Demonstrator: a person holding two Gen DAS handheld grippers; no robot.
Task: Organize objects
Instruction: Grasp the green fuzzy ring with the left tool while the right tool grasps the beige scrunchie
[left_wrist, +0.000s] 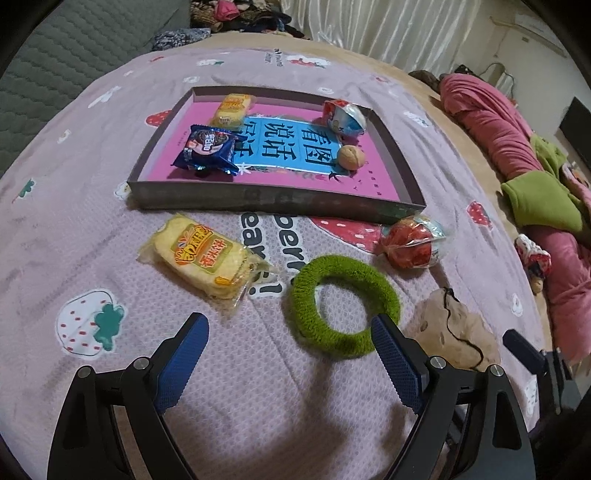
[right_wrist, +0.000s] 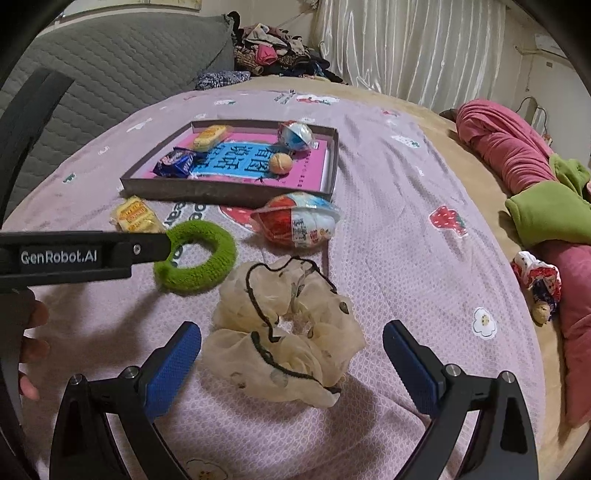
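A shallow grey box (left_wrist: 273, 198) (right_wrist: 221, 192) lies on the bed, holding a blue cookie pack (left_wrist: 208, 151), a yellow cake pack (left_wrist: 232, 109), a blue-white toy egg (left_wrist: 347, 118) and a walnut (left_wrist: 351, 157). In front of it lie a yellow cake pack (left_wrist: 205, 258) (right_wrist: 136, 218), a green scrunchie (left_wrist: 343, 306) (right_wrist: 199, 258), a red toy egg (left_wrist: 412, 242) (right_wrist: 299, 223) and a cream scrunchie (left_wrist: 454, 332) (right_wrist: 288, 339). My left gripper (left_wrist: 290, 332) is open, its right finger over the green scrunchie's near edge. My right gripper (right_wrist: 291, 343) is open around the cream scrunchie.
The bed has a pink strawberry-print sheet (left_wrist: 74, 221) (right_wrist: 406, 240). Rolled pink and green blankets (left_wrist: 517, 155) (right_wrist: 535, 184) lie along the right edge, with a small doll (right_wrist: 539, 284). A grey quilted headboard (right_wrist: 110, 74) and a clothes pile (right_wrist: 273, 48) are behind.
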